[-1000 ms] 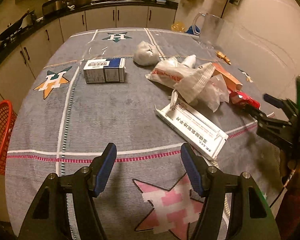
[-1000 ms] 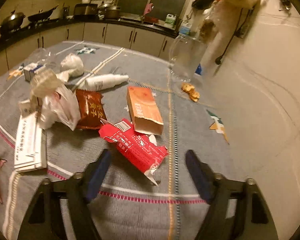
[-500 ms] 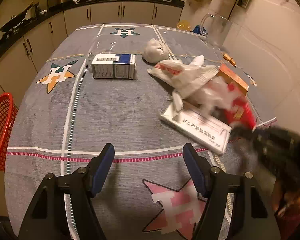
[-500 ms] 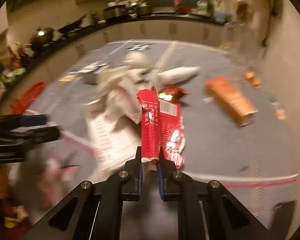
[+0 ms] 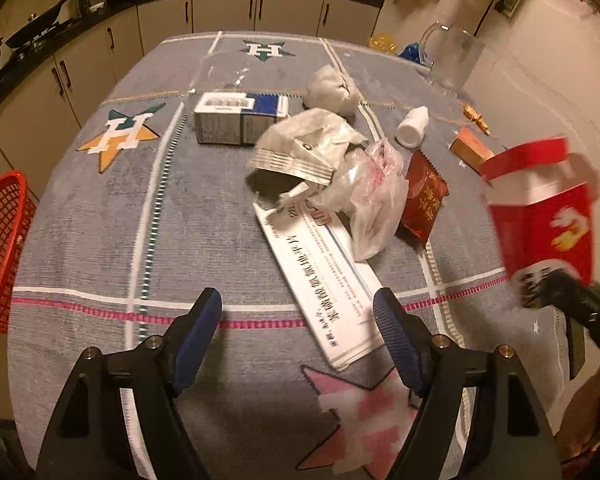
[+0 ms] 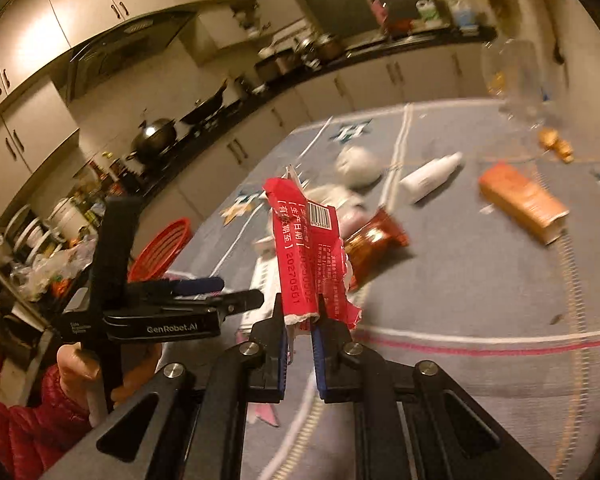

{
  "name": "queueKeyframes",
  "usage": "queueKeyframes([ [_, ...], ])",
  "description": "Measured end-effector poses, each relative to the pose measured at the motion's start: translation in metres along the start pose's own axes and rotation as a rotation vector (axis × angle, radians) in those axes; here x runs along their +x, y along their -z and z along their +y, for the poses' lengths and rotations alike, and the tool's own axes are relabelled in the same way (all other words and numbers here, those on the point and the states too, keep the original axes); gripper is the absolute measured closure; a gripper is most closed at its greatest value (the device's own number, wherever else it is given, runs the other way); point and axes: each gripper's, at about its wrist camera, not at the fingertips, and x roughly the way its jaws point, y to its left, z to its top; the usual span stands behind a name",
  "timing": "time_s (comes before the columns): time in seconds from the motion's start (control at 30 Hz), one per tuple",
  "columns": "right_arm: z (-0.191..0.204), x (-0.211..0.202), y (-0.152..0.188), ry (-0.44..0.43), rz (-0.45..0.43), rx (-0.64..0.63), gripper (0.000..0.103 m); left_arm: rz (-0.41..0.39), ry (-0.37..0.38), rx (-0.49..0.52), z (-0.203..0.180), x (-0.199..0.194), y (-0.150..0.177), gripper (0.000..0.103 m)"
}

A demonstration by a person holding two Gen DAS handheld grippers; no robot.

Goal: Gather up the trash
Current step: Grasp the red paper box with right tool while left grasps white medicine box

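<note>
Red carton pinched in right hand-held gripper; left hand-held gripper spreading, empty. Red basket, frame left, unreached; most litter left on bench.

Dim, warm amber light on both views; source out of frame. Soft shadow beside the crumpled white bag. Fisheye bends the counter line, corners vignetted black. Left wrist view: red carton, right of that bag, smeared by motion. Right wrist view: same carton sharp, tablecloth behind it streaked.
</note>
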Motion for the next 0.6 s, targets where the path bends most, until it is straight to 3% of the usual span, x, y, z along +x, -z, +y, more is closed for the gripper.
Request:
queueKeyframes([
  [0.37, -0.02, -0.008, 0.004, -0.022, -0.022, 0.034, 0.091, 0.04, -0.14, -0.003, -0.02, 0.038, -0.019, 0.016],
  [0.47, -0.024, -0.014, 0.006, -0.025, -0.025, 0.038, 0.091, 0.008, -0.171, 0.035, -0.028, 0.039, -0.015, 0.016],
  [0.5, -0.025, -0.014, 0.007, -0.024, -0.025, 0.035, 0.091, 0.003, -0.167, 0.038, -0.027, 0.037, -0.013, 0.021],
  [0.57, -0.026, -0.013, 0.007, -0.027, -0.024, 0.039, 0.091, -0.019, -0.167, 0.053, -0.027, 0.03, -0.008, 0.044],
  [0.6, -0.025, -0.013, 0.007, -0.031, -0.022, 0.038, 0.091, -0.02, -0.165, 0.055, -0.026, 0.027, -0.006, 0.049],
])
